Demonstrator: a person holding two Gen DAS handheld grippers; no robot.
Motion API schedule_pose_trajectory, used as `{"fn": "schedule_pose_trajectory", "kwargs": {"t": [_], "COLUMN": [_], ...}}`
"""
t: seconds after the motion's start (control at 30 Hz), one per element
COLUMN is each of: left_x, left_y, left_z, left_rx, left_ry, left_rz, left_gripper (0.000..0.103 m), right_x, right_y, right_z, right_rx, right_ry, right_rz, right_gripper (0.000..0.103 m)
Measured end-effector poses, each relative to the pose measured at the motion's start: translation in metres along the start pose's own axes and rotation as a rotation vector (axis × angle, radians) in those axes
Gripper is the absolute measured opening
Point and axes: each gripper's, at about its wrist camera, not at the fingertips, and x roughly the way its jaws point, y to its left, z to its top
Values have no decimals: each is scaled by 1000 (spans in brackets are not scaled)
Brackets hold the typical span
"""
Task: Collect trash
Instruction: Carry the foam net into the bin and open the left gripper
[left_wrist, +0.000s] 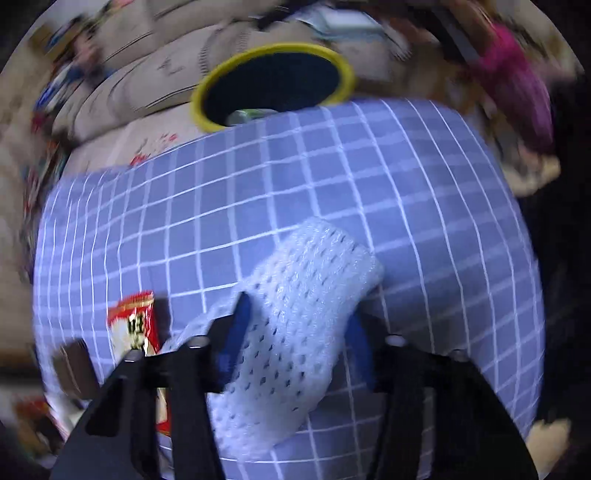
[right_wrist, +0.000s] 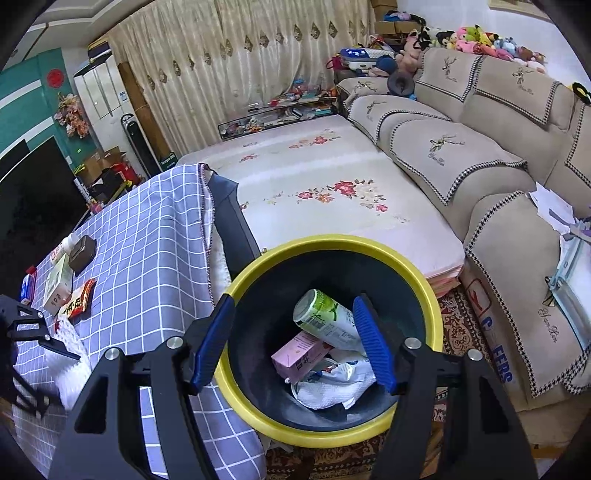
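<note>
My left gripper (left_wrist: 297, 332) is shut on a white foam net sleeve (left_wrist: 295, 332) and holds it over the blue checked tablecloth (left_wrist: 332, 184). The view is blurred by motion. The yellow-rimmed dark bin (left_wrist: 273, 81) stands beyond the table's far edge. In the right wrist view my right gripper (right_wrist: 295, 339) is open and empty above the bin (right_wrist: 332, 435), which holds a green can (right_wrist: 325, 317), a pink box (right_wrist: 299, 354) and white paper (right_wrist: 328, 391). The left gripper with the foam sleeve (right_wrist: 70, 354) shows at the left. A red snack wrapper (left_wrist: 135, 325) lies on the table.
On the tablecloth (right_wrist: 147, 258) lie the red wrapper (right_wrist: 75, 302), a white box (right_wrist: 57, 284), a brown box (right_wrist: 82, 253) and a blue-red packet (right_wrist: 27, 288). A beige sofa (right_wrist: 480, 166) and a floral mat (right_wrist: 332, 184) lie behind the bin.
</note>
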Motion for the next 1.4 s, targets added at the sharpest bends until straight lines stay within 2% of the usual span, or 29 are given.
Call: {"fn": "schedule_pose_trajectory", "kwargs": {"t": [0.03, 0.07, 0.13, 0.23, 0.37, 0.47, 0.6, 0.73, 0.9, 1.03, 1.1, 1.17, 1.27, 1.37, 1.4], "left_x": [-3, -11, -17, -25, -34, -38, -32, -10, 38, 81, 95, 98, 86, 53, 37], "left_y": [3, 7, 7, -3, -9, -15, -17, -16, 6, 29, 35, 39, 44, 42, 39], "left_z": [-1, -2, -5, -2, 25, 58, 115, 173, 238, 271, 278, 278, 269, 249, 240], "left_rx": [-37, -108, -179, -230, -314, -341, -330, -317, -352, -425, -456, -492, -558, -614, -632], "left_ry": [-12, -38, -53, -55, -97, -130, -181, -207, -192, -172, -169, -193, -253, -351, -383], "left_rz": [-2, -32, -8, 38, 73, 90, 94, 87, 69, 48, 50, 51, 53, 74, 102], "left_gripper": [27, 13, 13, 13, 13, 13, 13, 14, 15, 26, 55, 59, 74, 75, 79], "right_x": [0, 0, -1, -8, -28, -48, -68, -78, -87, -94, -97, -97, -96, -92, -90], "right_y": [0, -1, -3, -5, -15, -30, -58, -81, -101, -111, -113, -114, -112, -104, -100], "right_z": [-1, -1, -1, -1, 0, 1, -3, -9, -14, -16, -17, -18, -20, -20, -20], "right_rx": [0, 2, 10, 16, 27, 40, 74, 105, 128, 136, 131, 129, 123, 111, 104], "right_ry": [-1, -1, -2, -20, -69, -115, -154, -163, -173, -181, -182, -180, -174, -169, -166], "right_rz": [7, 15, 36, 46, 44, 4, -37, -64, -90, -112, -132, -133, -132, -116, -111], "right_gripper": [63, 63, 63, 63, 63, 63, 63, 63, 63, 68, 68, 68, 68, 68, 68]}}
